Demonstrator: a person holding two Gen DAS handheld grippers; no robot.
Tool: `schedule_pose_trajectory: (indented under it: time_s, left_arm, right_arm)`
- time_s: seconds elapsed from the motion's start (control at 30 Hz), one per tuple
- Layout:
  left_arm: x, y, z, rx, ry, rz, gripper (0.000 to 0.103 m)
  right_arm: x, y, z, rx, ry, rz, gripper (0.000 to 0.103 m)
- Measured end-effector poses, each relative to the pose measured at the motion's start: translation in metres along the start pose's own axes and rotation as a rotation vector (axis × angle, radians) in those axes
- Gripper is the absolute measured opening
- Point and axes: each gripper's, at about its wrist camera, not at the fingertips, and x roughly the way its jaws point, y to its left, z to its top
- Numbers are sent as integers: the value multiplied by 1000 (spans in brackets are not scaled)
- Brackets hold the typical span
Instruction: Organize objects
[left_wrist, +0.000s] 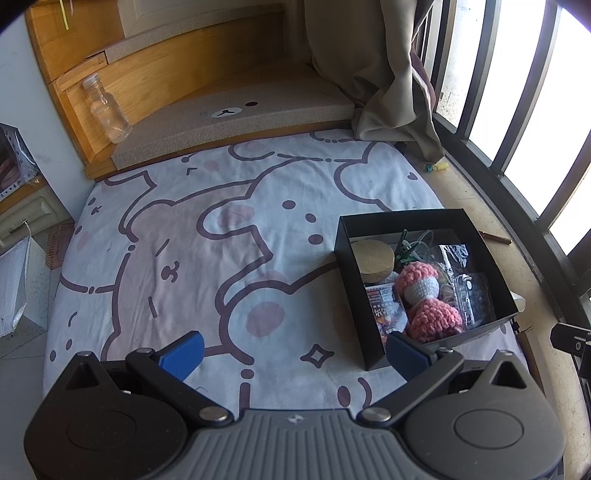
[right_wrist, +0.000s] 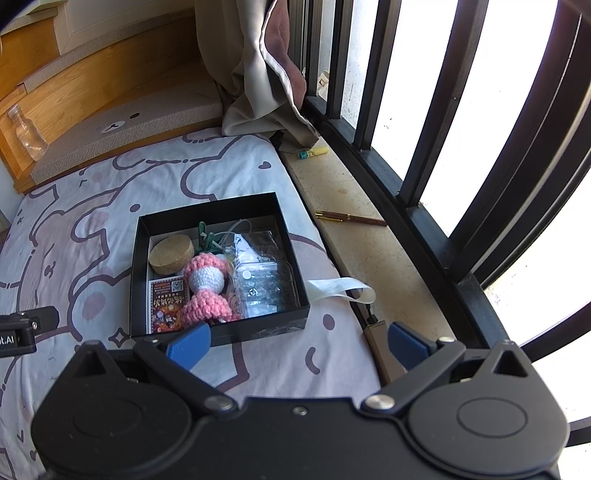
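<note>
A black open box (left_wrist: 373, 343) (right_wrist: 221, 330) sits on the cartoon-print bedsheet (left_wrist: 192, 236) (right_wrist: 92, 206). Inside lie a pink crochet toy (left_wrist: 424, 291) (right_wrist: 207, 288), a cork lid (left_wrist: 373, 260) (right_wrist: 171, 254), a printed card (left_wrist: 388, 308) (right_wrist: 166, 304), a clear plastic case (left_wrist: 474, 299) (right_wrist: 264, 286) and green clips (right_wrist: 205, 236). My left gripper (left_wrist: 295, 352) is open and empty, left of the box's near corner. My right gripper (right_wrist: 299, 345) is open and empty, just in front of the box.
A brown pen (right_wrist: 351, 218) and a yellow-green lighter (right_wrist: 314, 152) lie on the stone sill (right_wrist: 369, 251) by the black window bars (right_wrist: 424, 166). A white strap (right_wrist: 340, 290) trails beside the box. A clear bottle (left_wrist: 107, 109) stands on the wooden step; a curtain (left_wrist: 376, 74) hangs behind.
</note>
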Motion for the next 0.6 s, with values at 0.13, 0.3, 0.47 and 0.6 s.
schedule_pose_trajectory:
  time_s: [0.13, 0.3, 0.47, 0.6]
  left_arm:
    - [0, 0, 0, 0, 1, 0, 103]
    - [0, 0, 0, 0, 1, -2, 103]
    - [1, 0, 0, 0, 1, -6, 103]
    - [0, 0, 1, 7, -3, -14, 103]
  right_arm:
    - [0, 0, 0, 0, 0, 0, 103]
    - [0, 0, -1, 0, 0, 1, 103]
    - [0, 0, -1, 0, 0, 1, 103]
    - [0, 0, -1, 0, 0, 1, 103]
